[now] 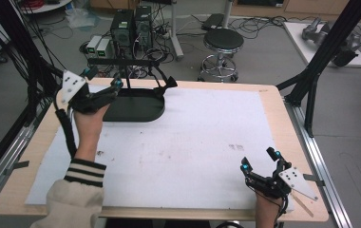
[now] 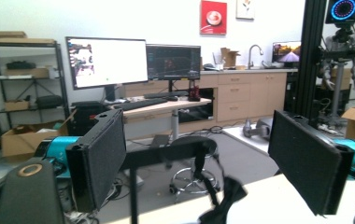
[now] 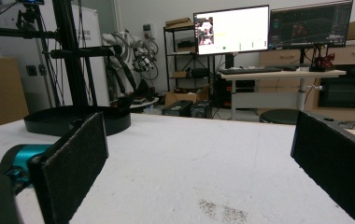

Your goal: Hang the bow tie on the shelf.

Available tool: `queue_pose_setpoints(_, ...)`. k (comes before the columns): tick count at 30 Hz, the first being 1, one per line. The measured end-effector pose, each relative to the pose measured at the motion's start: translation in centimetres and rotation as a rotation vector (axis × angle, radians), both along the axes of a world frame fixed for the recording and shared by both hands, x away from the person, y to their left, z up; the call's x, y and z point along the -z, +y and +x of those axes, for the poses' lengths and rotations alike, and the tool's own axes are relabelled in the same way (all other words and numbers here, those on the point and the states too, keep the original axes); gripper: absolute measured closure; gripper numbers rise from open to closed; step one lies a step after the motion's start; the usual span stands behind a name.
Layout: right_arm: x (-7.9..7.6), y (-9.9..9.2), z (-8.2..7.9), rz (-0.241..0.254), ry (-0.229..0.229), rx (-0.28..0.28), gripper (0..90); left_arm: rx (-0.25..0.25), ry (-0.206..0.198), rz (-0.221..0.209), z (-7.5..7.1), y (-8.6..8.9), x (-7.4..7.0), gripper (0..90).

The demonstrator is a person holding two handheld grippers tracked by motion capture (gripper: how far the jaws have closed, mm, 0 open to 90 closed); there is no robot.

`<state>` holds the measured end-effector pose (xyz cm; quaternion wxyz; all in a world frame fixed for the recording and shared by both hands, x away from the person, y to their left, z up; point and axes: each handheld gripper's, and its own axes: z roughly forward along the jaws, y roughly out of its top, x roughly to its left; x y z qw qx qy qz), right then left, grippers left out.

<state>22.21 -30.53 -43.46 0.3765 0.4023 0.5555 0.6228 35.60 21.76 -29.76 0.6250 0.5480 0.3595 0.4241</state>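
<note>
A black stand with an oval base [image 1: 136, 107] and a crossbar [image 1: 121, 61] stands at the far left of the white mat [image 1: 193, 142]. Black straps [image 1: 162, 80] hang from the bar. My left gripper [image 1: 105, 78] is held up beside the stand's left end, jaws open and empty. In the left gripper view the crossbar [image 2: 166, 154] and a dangling strap [image 2: 222, 191] lie between and beyond the open jaws of that gripper [image 2: 199, 158]. My right gripper [image 1: 261, 160] rests low at the near right of the mat, open and empty. Between the open jaws of that gripper [image 3: 199, 154] I see bare mat, with the stand's base [image 3: 73, 119] far off.
Beyond the table's far edge are a round stool [image 1: 223, 42] and computer cases [image 1: 131, 26] on the floor with cables. Black frame posts [image 1: 321, 61] rise at the table's right side, and more stand at the left. A faint dark smudge [image 1: 236, 147] marks the mat.
</note>
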Motion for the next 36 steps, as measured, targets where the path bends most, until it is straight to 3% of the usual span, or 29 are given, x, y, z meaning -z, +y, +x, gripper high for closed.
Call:
queue_pose_setpoints(5, -0.2, 0.1, -0.2, -0.001, -0.008, 0.001, 3.0, -0.03, -0.01, -0.022, -3.6, 2.7, 1.3, 14.7)
queue_pose_setpoints(7, -0.2, 0.2, -0.2, -0.004, -0.006, 0.001, 3.0, -0.042, -0.009, -0.008, -4.8, 3.7, 1.8, 14.5)
queue_pose_setpoints(12, -0.2, 0.3, -0.3, -0.016, -0.006, 0.006, 3.0, -0.047, 0.03, -0.003, -7.7, 6.3, 3.3, 14.3)
queue_pose_setpoints(14, -0.2, 0.2, -0.4, -0.01, -0.007, 0.007, 3.0, -0.065, 0.041, 0.03, -9.1, 7.3, 4.0, 14.3)
queue_pose_setpoints(17, -0.2, 0.1, -0.5, -0.007, -0.01, 0.01, 3.0, -0.065, 0.066, 0.04, -10.8, 8.5, 5.1, 14.3)
queue_pose_setpoints(22, -0.2, 0.3, -0.5, -0.012, -0.003, 0.009, 3.0, -0.079, 0.08, 0.052, -13.4, 10.2, 6.8, 14.3)
queue_pose_setpoints(25, -0.2, 0.5, -0.5, -0.021, 0.001, 0.006, 3.0, -0.087, 0.088, 0.046, -14.0, 11.1, 7.9, 14.2)
queue_pose_setpoints(32, -0.1, 0.8, -0.7, -0.028, 0.005, 0.01, 3.0, -0.105, 0.099, -0.004, -13.7, 12.6, 10.3, 14.2)
queue_pose_setpoints(36, -0.1, 0.7, -0.9, 0.002, -0.001, 0.018, 3.0, -0.109, 0.092, -0.027, -13.5, 13.1, 11.8, 14.2)
